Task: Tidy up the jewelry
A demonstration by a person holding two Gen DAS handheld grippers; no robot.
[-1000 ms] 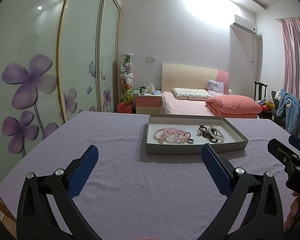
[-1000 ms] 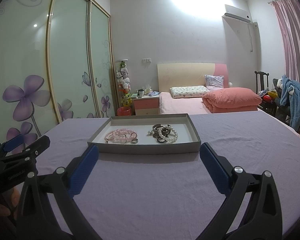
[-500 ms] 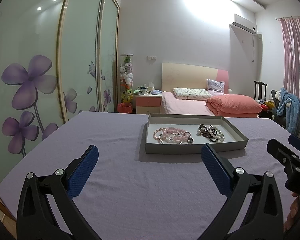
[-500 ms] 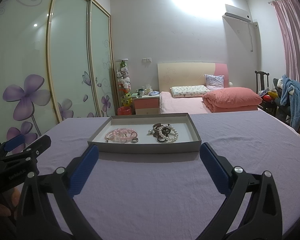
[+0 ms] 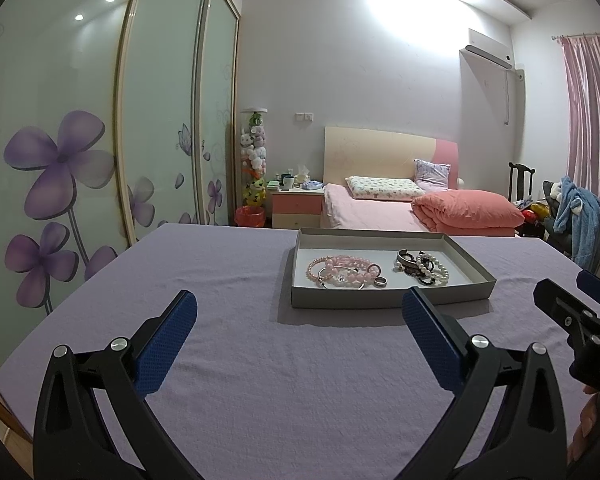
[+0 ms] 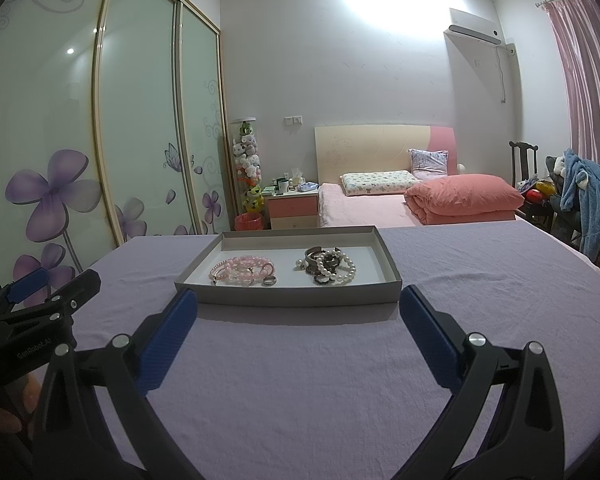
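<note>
A shallow grey tray (image 5: 384, 300) sits on the purple tablecloth; it also shows in the right wrist view (image 6: 288, 297). Inside lie pink bead bracelets (image 5: 342, 270) (image 6: 242, 270), a dark ring (image 5: 381, 282) (image 6: 269, 280), and a heap of pearl and dark bracelets (image 5: 422, 267) (image 6: 329, 267). My left gripper (image 5: 299, 306) is open and empty, short of the tray's near left. My right gripper (image 6: 298, 305) is open and empty, just before the tray's front wall.
The purple-covered table (image 6: 320, 380) stretches around the tray. Sliding wardrobe doors with purple flowers (image 5: 60, 168) stand at the left. A bed with a pink quilt (image 5: 466, 210), a nightstand (image 5: 296, 208) and a chair with blue clothing (image 5: 580, 216) lie beyond.
Both grippers have crept very slightly toward the tray. Nothing else has moved.
</note>
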